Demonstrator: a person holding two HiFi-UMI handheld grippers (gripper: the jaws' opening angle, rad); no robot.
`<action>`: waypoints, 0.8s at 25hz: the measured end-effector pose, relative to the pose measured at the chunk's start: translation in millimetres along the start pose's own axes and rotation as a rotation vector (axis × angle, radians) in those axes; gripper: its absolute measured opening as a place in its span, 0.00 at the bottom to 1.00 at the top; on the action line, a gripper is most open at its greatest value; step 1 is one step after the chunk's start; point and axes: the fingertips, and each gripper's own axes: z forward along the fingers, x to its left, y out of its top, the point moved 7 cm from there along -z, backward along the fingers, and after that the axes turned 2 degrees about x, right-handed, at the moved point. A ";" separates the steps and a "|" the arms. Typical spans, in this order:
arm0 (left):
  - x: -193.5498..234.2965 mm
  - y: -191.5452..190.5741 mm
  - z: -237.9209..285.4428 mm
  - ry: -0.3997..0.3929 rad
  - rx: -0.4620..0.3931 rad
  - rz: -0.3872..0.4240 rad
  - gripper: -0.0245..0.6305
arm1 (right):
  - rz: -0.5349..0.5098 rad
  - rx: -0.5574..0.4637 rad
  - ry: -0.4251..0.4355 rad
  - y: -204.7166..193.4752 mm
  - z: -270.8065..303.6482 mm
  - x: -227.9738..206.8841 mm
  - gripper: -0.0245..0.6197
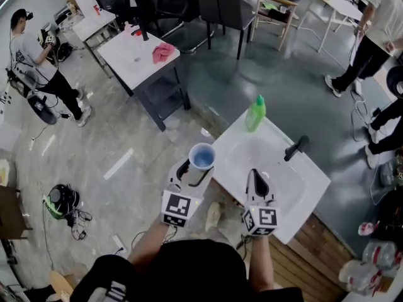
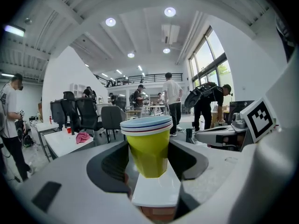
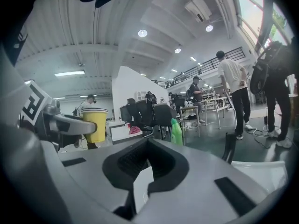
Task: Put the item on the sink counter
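Note:
A stack of cups (image 1: 202, 156), yellow outside with blue and white rims, hangs just off the left edge of the white sink counter (image 1: 308, 197). My left gripper (image 1: 194, 167) is shut on that stack, which stands upright between the jaws in the left gripper view (image 2: 148, 146). My right gripper (image 1: 255, 176) hovers over the basin, shut with nothing in it; only a thin gap shows at its tips (image 3: 145, 171). From the right gripper view the cup stack (image 3: 95, 122) appears at the left.
A green bottle (image 1: 255, 113) stands at the counter's far corner and a black faucet (image 1: 296, 147) at its right side. A white table (image 1: 129, 58) with a pink cloth (image 1: 163, 52), chairs, several people and floor cables (image 1: 69, 209) surround the sink.

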 end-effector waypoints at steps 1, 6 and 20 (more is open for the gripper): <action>0.4 -0.9 4.5 0.001 0.000 0.000 0.43 | 0.001 0.003 0.003 -1.4 3.5 -2.5 0.04; 7.4 -7.0 28.5 0.006 0.008 0.003 0.43 | -0.015 0.017 0.016 -6.5 25.8 -13.3 0.04; 27.5 -43.1 80.1 0.039 0.058 -0.033 0.43 | -0.023 0.080 0.077 -32.3 84.4 -22.9 0.04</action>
